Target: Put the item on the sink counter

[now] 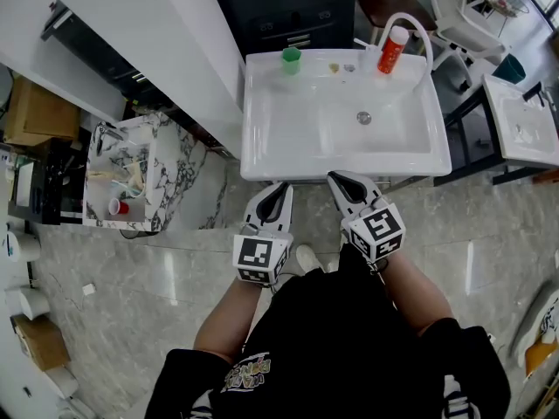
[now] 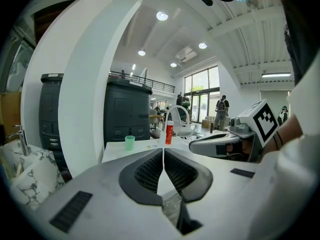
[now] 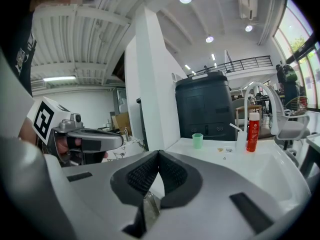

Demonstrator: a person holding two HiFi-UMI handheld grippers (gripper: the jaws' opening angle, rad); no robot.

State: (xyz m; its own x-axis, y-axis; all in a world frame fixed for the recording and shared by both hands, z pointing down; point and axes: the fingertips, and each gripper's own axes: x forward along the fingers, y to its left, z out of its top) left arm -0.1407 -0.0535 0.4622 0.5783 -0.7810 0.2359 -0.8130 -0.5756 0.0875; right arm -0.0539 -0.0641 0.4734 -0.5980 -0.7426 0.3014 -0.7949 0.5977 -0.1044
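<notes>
A white sink (image 1: 262, 112) stands in front of me. On its back counter are a green cup (image 1: 291, 59) and a red bottle (image 1: 391, 50), next to the arched white faucet (image 1: 415, 23). My left gripper (image 1: 280, 187) hovers just short of the sink's front edge, jaws shut with nothing between them. Beside it, my right gripper (image 1: 335, 179) is also shut and empty. The left gripper view shows its pads (image 2: 150, 171) touching, with the cup (image 2: 130, 142) and bottle (image 2: 169, 132) far ahead. In the right gripper view the gripper (image 3: 158, 153) is closed, and the cup (image 3: 197, 140) and bottle (image 3: 254, 125) stand beyond it.
A marble-patterned counter (image 1: 166, 147) with a red cup (image 1: 115, 206) stands to the left. A dark cabinet (image 1: 288, 7) is behind the sink, and a white pillar (image 1: 192, 33) at its left. Another white basin (image 1: 524, 120) and chairs are on the right. Cardboard boxes (image 1: 35, 112) lie at far left.
</notes>
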